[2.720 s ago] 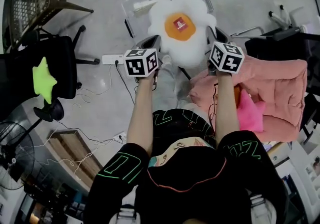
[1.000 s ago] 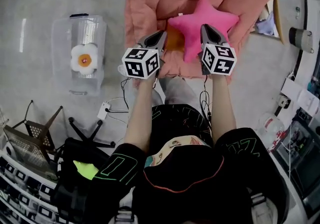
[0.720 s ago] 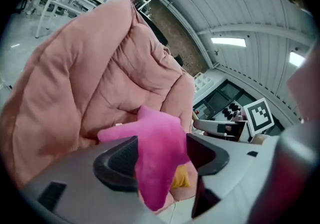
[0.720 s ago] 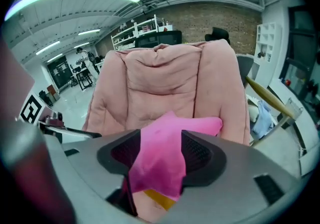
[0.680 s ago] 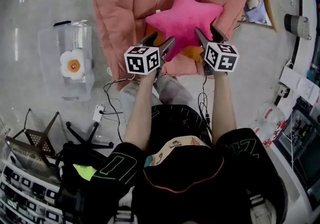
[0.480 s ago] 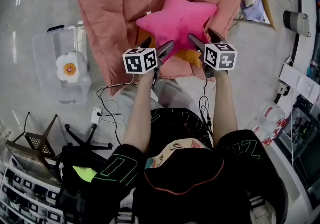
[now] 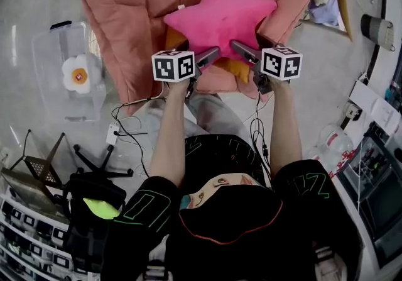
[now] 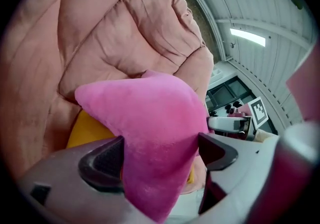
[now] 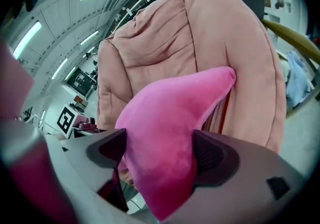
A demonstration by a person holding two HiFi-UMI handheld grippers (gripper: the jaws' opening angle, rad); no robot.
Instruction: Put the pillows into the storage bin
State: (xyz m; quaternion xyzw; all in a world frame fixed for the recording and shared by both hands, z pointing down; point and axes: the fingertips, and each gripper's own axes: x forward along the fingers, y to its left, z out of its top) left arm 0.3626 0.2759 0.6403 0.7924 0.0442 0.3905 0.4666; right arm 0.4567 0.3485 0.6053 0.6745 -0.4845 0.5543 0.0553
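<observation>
Star pillow (image 7: pixel 220 12): bright pink; it is laid on the salmon padded seat (image 7: pixel 119 16), partly over an orange pillow (image 7: pixel 240 71), with its two lower points turned toward the person.
Left claw (image 7: pixel 211 55): held at the lower left point of the star pillow; its jaws are opening, and the pink point is seen between them, filling most of the gap without being squeezed.
Right claw (image 7: pixel 239 49): held at the lower right point; its jaws are likewise opening, and that point is taken in between the two pads, with no pinch seen in the plush.
Storage bin (image 7: pixel 44 53): clear plastic, set on the floor to the left of the seat, well apart from the star pillow.
Flower pillow (image 7: pixel 78 75): white with an orange centre; it is lying inside the storage bin.
Green pillow (image 7: pixel 100 209): seen on a black chair (image 7: pixel 88 236) at the lower left, well apart from both claws.
</observation>
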